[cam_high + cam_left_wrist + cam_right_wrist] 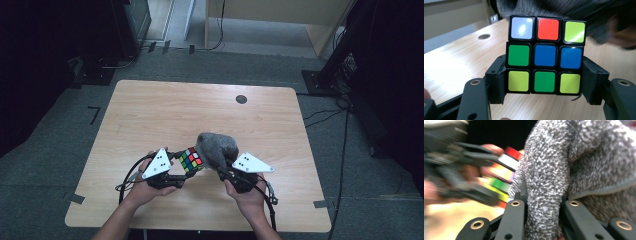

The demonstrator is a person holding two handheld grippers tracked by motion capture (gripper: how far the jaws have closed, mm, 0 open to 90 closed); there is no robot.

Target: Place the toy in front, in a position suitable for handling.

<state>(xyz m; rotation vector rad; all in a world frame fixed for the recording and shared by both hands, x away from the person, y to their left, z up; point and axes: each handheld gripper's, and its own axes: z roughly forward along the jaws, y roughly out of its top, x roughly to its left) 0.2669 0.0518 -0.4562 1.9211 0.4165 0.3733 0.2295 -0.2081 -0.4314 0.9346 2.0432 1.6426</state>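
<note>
A colour puzzle cube is held just above the wooden table near its front edge. My left gripper is shut on the cube's lower rows, its jaws pressing on both sides. A grey fuzzy cloth drapes against the cube's right and far sides. My right gripper is shut on a fold of that cloth. In the right gripper view the cube and the left hand appear blurred at left.
A round dark cable hole lies in the table's far right part. Cables trail from both grippers toward the table's front edge. Dark equipment stands on the floor beyond the table.
</note>
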